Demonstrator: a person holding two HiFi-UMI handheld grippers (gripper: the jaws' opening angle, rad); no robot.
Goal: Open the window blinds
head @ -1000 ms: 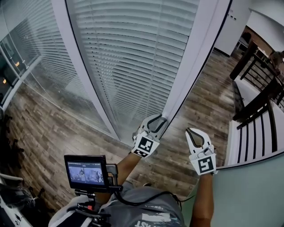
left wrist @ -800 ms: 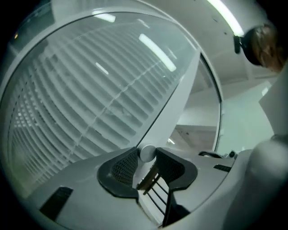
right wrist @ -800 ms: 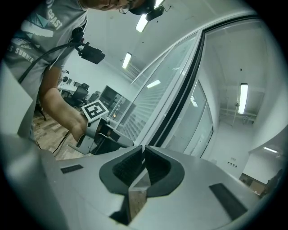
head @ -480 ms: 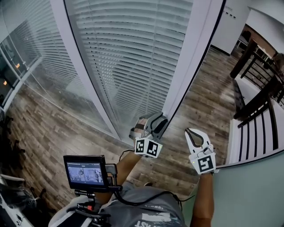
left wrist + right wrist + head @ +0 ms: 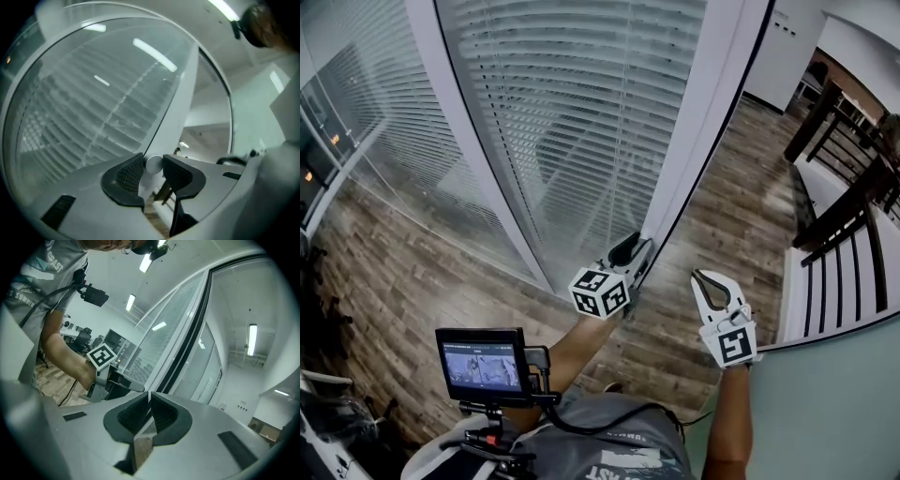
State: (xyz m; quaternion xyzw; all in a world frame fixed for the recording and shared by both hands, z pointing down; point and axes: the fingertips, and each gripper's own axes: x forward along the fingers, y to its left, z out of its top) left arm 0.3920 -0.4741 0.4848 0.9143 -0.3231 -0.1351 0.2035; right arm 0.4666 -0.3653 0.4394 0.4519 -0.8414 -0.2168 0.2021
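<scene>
- Your left tool (image 5: pixel 629 252) reaches up to the white frame post (image 5: pixel 712 103) at the right edge of the window blinds (image 5: pixel 581 103).
- It pinches a small round knob (image 5: pixel 153 163) on that post. Its jaws have just been closing, and the knob sits between the two dark pads, which appear to press on it from both sides.
- Your right tool (image 5: pixel 149 398) hangs just to the right of the left one, apart from the window. Its jaws are pressed together with nothing between them.
- The blinds sit behind glass straight ahead of you. Their slats run across the whole pane and look largely shut.
- The step in hand seems to be turning the knob to tilt the slats.
- To do it well, keep the pads square on the knob and roll your wrist about the knob's own axis rather than pushing sideways.
- Grip firmly, since the knob looks smooth and could slip. Re-grip if your wrist runs out of turn, and watch the slats for a response.
- Only the left tool view shows the knob in the pads; in the head view the tool itself covers it.
- Only the head view shows the full pane and both tools together.
- The right tool view shows your left forearm from the side, and its own closed jaws.
</scene>
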